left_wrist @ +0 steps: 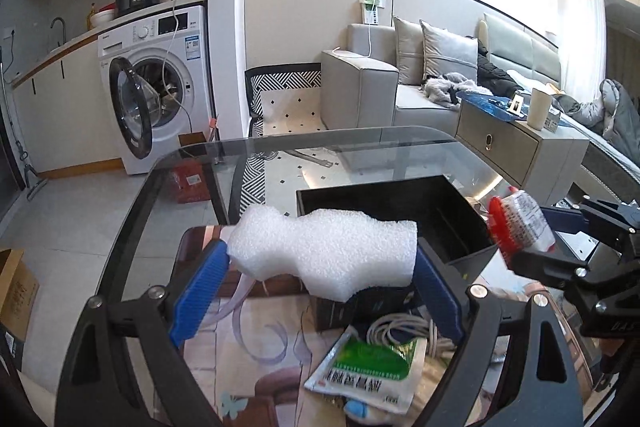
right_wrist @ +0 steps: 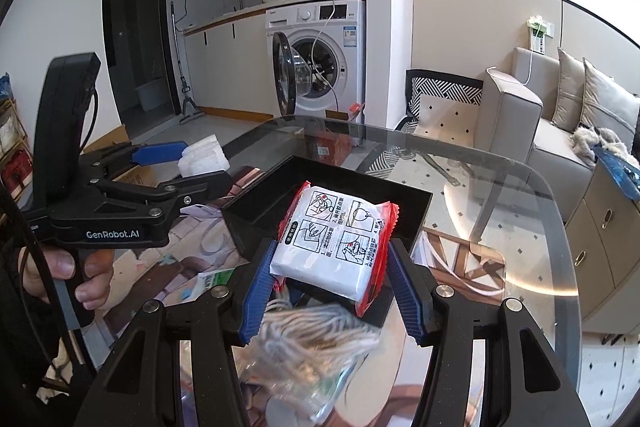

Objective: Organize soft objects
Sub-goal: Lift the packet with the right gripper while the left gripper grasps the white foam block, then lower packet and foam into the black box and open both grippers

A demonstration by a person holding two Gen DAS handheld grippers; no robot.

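While the white foam block was pinched by the left gripper, a red-edged wipes packet was clamped by the right gripper above the black tray; a bagged cord bundle lay at 6 o'clock.

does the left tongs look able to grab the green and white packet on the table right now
Probably not yet. The left tongs are shut on the white foam piece, so they would have to release it first. The green and white packet lies uncovered just beneath them, with a coiled cord beside it.
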